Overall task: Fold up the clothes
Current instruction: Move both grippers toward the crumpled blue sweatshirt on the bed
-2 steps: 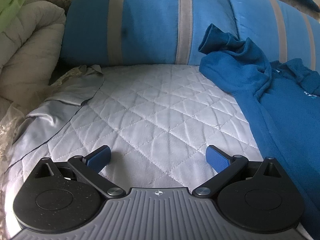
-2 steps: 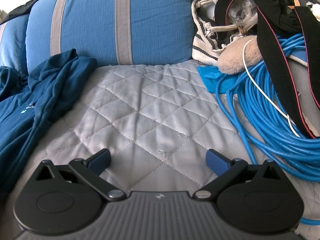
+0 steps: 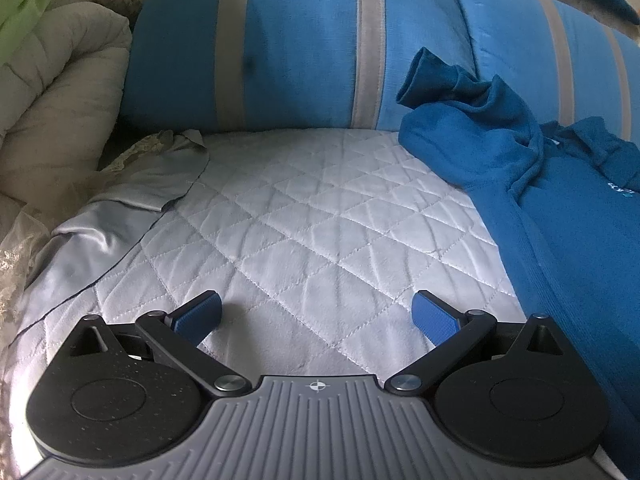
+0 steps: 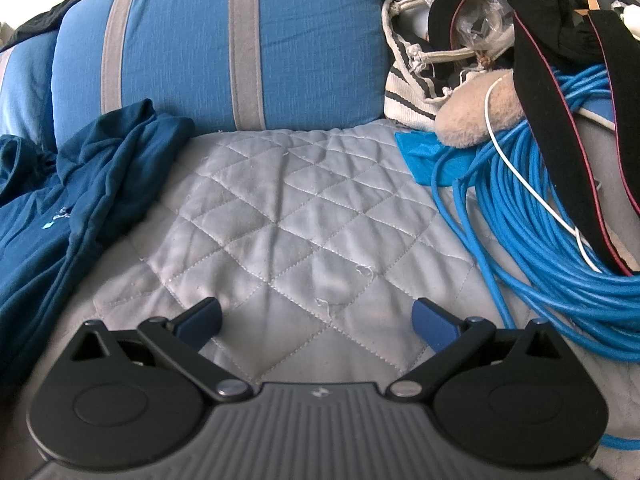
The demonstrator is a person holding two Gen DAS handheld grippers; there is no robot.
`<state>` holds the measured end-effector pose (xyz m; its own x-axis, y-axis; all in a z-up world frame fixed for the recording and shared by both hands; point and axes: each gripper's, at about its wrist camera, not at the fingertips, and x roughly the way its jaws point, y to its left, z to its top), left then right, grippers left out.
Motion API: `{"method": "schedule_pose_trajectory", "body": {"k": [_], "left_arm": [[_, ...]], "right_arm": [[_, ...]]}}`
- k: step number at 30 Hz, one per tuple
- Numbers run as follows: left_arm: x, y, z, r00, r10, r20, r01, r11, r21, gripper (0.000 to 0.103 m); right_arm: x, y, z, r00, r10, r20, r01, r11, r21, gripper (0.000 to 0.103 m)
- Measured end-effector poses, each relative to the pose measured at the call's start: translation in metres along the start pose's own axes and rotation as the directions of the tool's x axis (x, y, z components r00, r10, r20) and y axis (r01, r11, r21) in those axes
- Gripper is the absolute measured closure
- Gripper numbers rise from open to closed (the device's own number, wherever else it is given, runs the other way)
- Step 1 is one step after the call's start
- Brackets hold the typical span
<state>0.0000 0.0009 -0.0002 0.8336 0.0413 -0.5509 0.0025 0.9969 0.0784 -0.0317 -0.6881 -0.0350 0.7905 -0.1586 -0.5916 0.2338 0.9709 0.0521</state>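
In my left wrist view the left gripper (image 3: 316, 314) sits at the bottom centre of the frame, its blue pads (image 3: 198, 312) spread as wide as they go with nothing between them but bare quilt (image 3: 312, 208). The quilt, white with diamond stitching, fills the middle of the frame. The garment I am to fold, a blue hoodie (image 3: 560, 208), lies crumpled along the right side, running from the middle right down to the lower right corner; one cuff (image 3: 420, 80) leans up against the striped cushion (image 3: 296, 44) across the top. The hoodie is near my right-hand pad but not touching it. At the left edge I see a grey cloth (image 3: 116, 216) lying on the quilt, and a pale duvet (image 3: 52, 92) bunched in the upper left.

In my right wrist view the right gripper (image 4: 316, 316) is also bottom centre, its fingers fully apart and holding nothing, over the same quilt (image 4: 304, 220). Here the hoodie (image 4: 80, 184) lies along the left side of the frame, well clear of the pads, with a small pale logo (image 4: 56, 216) showing. A striped cushion (image 4: 224, 40) stands across the upper middle. On the right a coil of blue cable (image 4: 540, 240) sprawls over the quilt's edge, with a black strap (image 4: 560, 120) draped over it, a thin white cord (image 4: 532, 196) crossing it, and a striped bag (image 4: 408, 84) in the upper right.
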Motion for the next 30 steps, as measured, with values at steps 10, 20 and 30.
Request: {"method": "schedule_pose_trajectory", "body": {"k": [10, 20, 30], "left_arm": [[0.0020, -0.0025, -0.0006, 1.000, 0.016, 0.006, -0.017, 1.000, 0.026, 0.000], [-0.0003, -0.0045, 0.0004, 1.000, 0.023, 0.004, -0.023, 0.999, 0.034, 0.000], [-0.0058, -0.0071, 0.0041, 0.999, 0.046, -0.012, -0.045, 0.998, 0.048, 0.000]], "right_arm": [[0.0001, 0.0001, -0.0005, 1.000, -0.017, -0.011, 0.017, 1.000, -0.008, 0.000], [-0.0034, 0.0018, -0.0047, 0.999, -0.032, 0.003, 0.032, 0.999, -0.010, 0.000], [-0.0074, 0.0034, -0.0032, 0.998, -0.057, -0.026, 0.057, 0.998, 0.021, 0.000]]}}
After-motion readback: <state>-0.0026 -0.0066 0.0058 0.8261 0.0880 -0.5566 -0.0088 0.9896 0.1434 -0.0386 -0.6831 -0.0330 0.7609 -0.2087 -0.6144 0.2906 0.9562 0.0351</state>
